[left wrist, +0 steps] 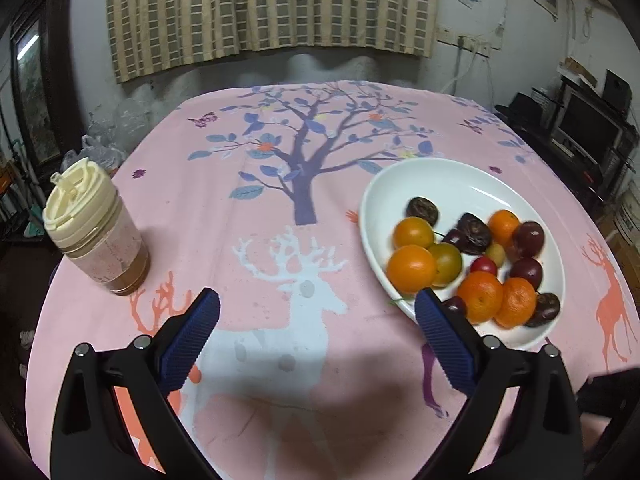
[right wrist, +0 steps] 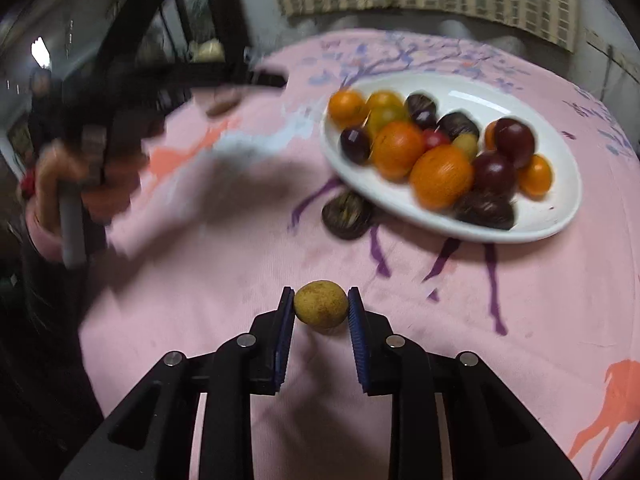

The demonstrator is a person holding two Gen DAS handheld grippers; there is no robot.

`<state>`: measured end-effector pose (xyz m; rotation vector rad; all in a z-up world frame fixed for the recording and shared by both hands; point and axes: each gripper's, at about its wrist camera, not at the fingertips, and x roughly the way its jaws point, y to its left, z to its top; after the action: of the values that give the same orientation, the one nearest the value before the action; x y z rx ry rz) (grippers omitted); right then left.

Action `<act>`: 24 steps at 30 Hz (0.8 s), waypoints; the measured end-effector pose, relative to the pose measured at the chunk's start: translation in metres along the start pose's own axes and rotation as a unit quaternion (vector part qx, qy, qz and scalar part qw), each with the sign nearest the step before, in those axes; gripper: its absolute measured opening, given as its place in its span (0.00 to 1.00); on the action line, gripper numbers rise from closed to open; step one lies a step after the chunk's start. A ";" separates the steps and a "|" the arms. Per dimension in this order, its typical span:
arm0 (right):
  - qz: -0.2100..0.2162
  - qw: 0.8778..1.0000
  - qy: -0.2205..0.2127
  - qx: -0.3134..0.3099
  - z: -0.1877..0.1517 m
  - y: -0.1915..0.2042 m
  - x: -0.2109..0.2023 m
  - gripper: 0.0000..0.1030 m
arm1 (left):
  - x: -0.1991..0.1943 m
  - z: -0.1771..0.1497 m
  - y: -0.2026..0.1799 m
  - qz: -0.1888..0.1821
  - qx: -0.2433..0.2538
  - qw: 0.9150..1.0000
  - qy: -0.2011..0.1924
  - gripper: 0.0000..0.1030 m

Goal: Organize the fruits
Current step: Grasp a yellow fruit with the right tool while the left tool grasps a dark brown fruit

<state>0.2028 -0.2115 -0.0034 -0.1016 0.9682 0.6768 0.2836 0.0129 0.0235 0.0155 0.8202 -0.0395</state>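
On the pink tablecloth [right wrist: 224,264], at about six o'clock in the right wrist view, the right gripper [right wrist: 321,304] has its two blue pads clamped against either side of a small yellowish-brown fruit [right wrist: 321,304], which sits right at the cloth between the fingertips. Up at one o'clock from it stands a white oval plate [right wrist: 532,220] heaped with orange, dark purple, red and yellow-green fruits. A dark wrinkled fruit [right wrist: 347,215] lies on the cloth just beside the plate's near rim, at about twelve o'clock from the gripper. At nine o'clock a person's hand [right wrist: 52,176] shows, blurred, around the other tool's handle.

From the left wrist view, the left gripper [left wrist: 318,300] hangs above the cloth with its jaws spread wide and nothing between them. The same plate [left wrist: 400,196] lies at two o'clock, its near rim partly behind the right-hand finger. At ten o'clock a lidded jar [left wrist: 96,236] with a cream cap stands upright, well apart from the plate.
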 end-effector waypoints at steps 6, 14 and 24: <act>0.012 0.987 -0.092 0.129 0.003 -0.057 -0.036 0.26 | -0.006 -0.016 -0.033 -0.146 0.074 0.986 0.037 0.93; -0.015 0.979 -0.087 0.183 -0.004 -0.082 -0.036 0.26 | 0.008 -0.047 -0.092 -0.172 0.167 0.968 0.068 0.71; -0.018 0.979 -0.089 0.184 -0.007 -0.083 -0.034 0.26 | 0.035 -0.058 -0.101 -0.158 0.165 0.970 0.088 0.50</act>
<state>0.2321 -0.2961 0.0016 0.2637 0.9013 0.4553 0.2612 -0.0873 -0.0413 0.2039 0.9797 -0.4818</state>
